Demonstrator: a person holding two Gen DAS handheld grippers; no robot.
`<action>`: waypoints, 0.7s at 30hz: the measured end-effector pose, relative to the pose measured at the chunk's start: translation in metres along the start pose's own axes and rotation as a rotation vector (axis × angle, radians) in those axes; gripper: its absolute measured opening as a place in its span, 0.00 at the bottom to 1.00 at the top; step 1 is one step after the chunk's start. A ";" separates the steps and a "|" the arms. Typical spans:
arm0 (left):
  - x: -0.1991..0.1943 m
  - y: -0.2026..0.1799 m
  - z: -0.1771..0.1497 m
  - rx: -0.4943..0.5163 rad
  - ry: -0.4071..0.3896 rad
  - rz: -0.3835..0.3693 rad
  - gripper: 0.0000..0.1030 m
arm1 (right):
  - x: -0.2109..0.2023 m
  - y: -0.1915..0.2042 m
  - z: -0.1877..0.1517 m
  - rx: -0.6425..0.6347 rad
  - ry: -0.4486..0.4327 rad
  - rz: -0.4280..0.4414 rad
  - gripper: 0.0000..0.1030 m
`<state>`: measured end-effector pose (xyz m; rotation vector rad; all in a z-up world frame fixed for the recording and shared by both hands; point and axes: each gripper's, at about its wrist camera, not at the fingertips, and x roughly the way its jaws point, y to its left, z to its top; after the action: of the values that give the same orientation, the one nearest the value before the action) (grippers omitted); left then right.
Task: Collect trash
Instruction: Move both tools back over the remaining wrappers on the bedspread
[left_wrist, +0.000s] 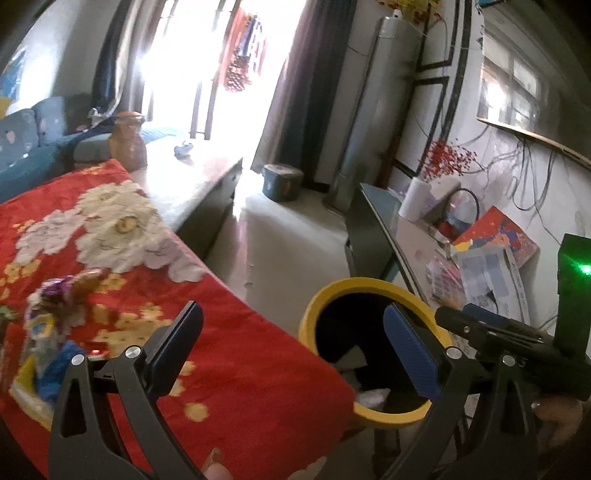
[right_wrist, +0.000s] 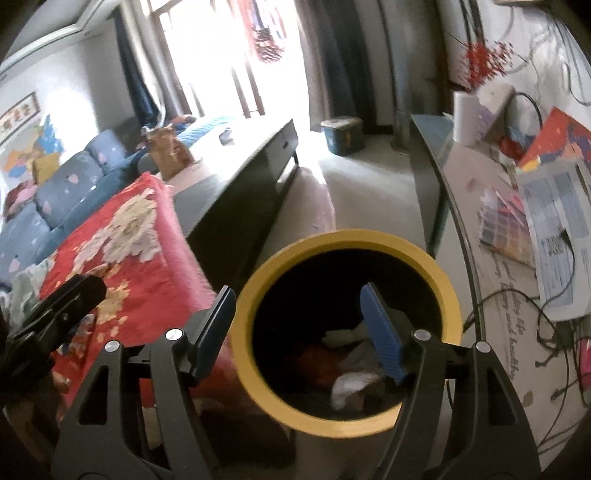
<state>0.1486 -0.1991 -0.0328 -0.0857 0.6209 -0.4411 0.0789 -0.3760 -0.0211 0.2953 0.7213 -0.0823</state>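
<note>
- the left gripper (left_wrist: 295, 347) has fingers wide apart, holding nothing.
- the right gripper (right_wrist: 301, 332) also stands apart and empty, above the round yellow-rimmed trash bin (right_wrist: 448, 288).
- crumpled white trash (right_wrist: 351, 387) lies inside the bin, right of the red flowered cloth (left_wrist: 229, 354).

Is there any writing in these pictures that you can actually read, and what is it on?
"...and healthy", with "life" above it: cursive script on the table mat; the rest is blurred.
Printed sheet on the same table: text too small to read.
Framed wall picture above the sofa: characters too blurred to read.
Red booklet: no legible words.
</note>
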 end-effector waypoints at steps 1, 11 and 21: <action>-0.004 0.003 0.001 -0.003 -0.006 0.010 0.93 | -0.001 0.004 0.001 -0.009 -0.002 0.007 0.61; -0.037 0.045 0.001 -0.074 -0.047 0.122 0.93 | -0.009 0.051 0.003 -0.120 -0.017 0.081 0.63; -0.063 0.083 -0.001 -0.138 -0.082 0.195 0.93 | -0.014 0.103 -0.002 -0.234 -0.003 0.162 0.63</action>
<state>0.1337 -0.0973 -0.0163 -0.1725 0.5730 -0.2050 0.0847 -0.2771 0.0112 0.1291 0.6942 0.1548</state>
